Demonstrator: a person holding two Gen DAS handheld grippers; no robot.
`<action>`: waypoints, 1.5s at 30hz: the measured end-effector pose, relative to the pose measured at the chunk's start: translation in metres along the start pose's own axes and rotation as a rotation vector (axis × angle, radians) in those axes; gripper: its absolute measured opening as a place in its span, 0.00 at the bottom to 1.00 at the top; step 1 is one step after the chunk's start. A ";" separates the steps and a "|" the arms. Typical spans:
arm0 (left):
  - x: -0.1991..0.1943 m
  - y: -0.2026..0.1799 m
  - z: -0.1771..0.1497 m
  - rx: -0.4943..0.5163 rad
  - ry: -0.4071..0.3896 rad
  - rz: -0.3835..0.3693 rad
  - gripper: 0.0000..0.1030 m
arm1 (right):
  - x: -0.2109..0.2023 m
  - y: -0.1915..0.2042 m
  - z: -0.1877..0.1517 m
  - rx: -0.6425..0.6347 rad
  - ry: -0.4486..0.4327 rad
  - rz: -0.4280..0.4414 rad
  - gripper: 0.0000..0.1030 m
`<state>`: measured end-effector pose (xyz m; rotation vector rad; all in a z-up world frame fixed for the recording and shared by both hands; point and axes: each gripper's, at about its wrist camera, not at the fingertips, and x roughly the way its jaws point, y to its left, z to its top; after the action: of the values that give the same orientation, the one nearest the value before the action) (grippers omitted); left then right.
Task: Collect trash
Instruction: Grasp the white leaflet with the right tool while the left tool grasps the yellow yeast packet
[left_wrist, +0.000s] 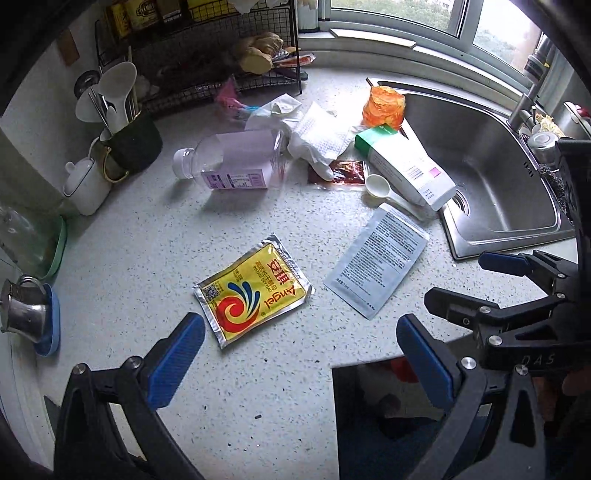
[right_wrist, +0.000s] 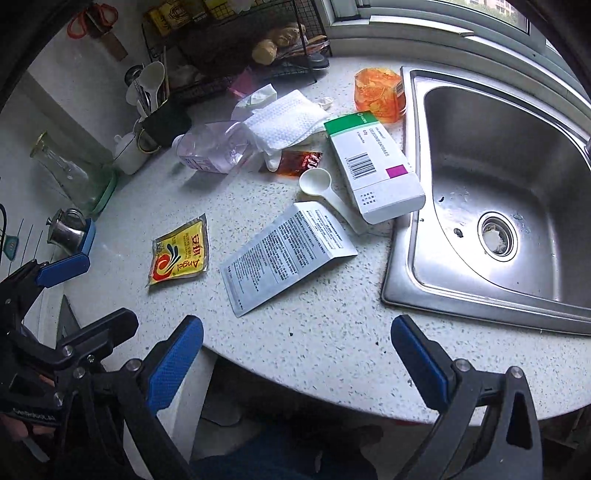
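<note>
While both claws hung spread and empty over surface, left claw sat nearest yellow yeast packet; right claw nearest grey sachet. Clear bottle lay on side, looked empty. Medicine box overlapped sink rim. Sink drain held pale scraps. Dark cup held white spoons. Wire rack held ginger.

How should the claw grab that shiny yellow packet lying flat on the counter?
The yellow foil yeast packet lies flat on the speckled white counter. Probably best: bring the open left claw straight down and pinch across its narrower width, near the puffed middle, since the flat sealed edges offer little to catch.
</note>
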<state>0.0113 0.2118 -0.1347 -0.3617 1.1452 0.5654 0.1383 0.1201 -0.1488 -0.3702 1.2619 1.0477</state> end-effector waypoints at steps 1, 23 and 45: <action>0.006 0.003 0.003 0.004 0.007 0.000 1.00 | 0.005 0.001 0.003 0.006 0.011 -0.006 0.94; 0.052 0.027 0.026 0.002 0.062 -0.056 1.00 | 0.050 0.000 0.033 0.088 0.066 0.016 0.27; 0.052 0.104 -0.002 -0.039 0.093 0.001 1.00 | 0.005 0.040 0.061 -0.155 -0.029 -0.047 0.01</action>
<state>-0.0366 0.3063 -0.1820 -0.4246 1.2251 0.5775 0.1423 0.1875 -0.1216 -0.4994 1.1443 1.1101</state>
